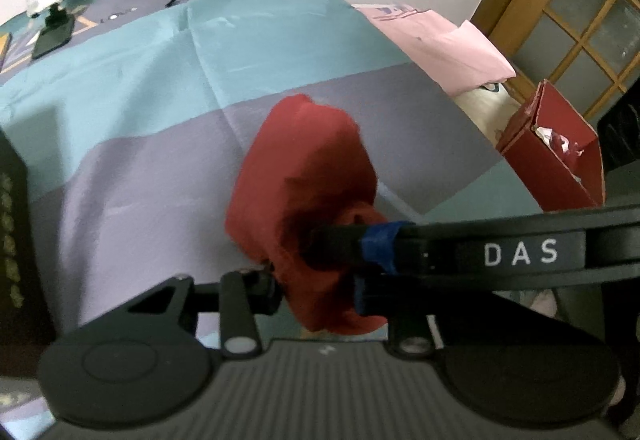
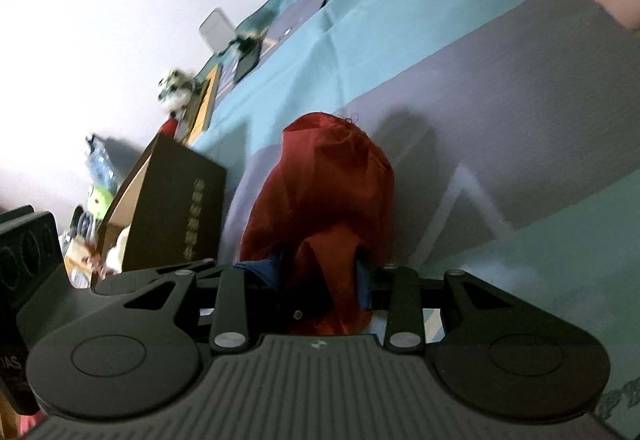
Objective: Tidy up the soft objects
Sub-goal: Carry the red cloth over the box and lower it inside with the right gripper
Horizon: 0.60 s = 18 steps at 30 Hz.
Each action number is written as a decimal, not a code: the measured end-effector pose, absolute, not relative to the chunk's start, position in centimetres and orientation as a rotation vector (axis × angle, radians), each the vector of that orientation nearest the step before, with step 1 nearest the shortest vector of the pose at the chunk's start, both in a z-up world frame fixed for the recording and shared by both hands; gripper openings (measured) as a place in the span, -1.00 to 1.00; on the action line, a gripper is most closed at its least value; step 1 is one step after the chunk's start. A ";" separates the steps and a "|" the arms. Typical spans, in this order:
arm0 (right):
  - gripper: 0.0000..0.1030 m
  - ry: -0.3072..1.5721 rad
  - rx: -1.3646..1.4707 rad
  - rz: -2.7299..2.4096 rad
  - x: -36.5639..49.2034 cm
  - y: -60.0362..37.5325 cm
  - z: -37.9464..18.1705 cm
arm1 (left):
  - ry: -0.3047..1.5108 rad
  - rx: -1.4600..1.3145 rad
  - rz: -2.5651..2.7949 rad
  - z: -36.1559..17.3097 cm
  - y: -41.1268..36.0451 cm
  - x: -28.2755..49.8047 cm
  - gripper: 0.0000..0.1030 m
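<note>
Red cloth (image 1: 304, 175) pinched by both grippers, above open bedspread (image 1: 120, 87)

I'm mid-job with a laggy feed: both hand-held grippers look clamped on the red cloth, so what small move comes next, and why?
Probably draw the two apart a little to spread the red cloth. The left hand-held gripper and the right hand-held gripper both pinch it, yet it hangs bunched in a clump over the bedspread, too crumpled to fold.

Both wrist views angled down, close over bedspread (image 1: 120, 167), sharing red cloth (image 1: 308, 167)
</note>
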State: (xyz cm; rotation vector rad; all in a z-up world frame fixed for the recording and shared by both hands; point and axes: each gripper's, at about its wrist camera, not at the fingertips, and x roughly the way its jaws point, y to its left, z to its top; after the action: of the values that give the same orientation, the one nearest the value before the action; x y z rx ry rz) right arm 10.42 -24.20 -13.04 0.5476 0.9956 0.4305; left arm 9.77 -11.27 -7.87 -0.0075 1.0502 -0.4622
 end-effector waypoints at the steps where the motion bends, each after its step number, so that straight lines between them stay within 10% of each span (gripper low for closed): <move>1: -0.65 1.000 0.542 0.441 10.2 -23.9 -13.0 | 1.051 -0.006 -0.461 -7.8 -11.0 9.4 -0.56; 18: -0.65 1.108 0.467 0.524 2.6 -13.5 -12.8 | 1.062 0.019 -0.518 -6.6 0.1 -0.4 -0.56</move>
State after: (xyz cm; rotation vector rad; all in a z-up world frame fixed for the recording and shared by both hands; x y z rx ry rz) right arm 2.55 -13.47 -12.83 0.4666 1.1083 0.5237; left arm -0.39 0.10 -6.57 0.0192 1.0621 -0.5175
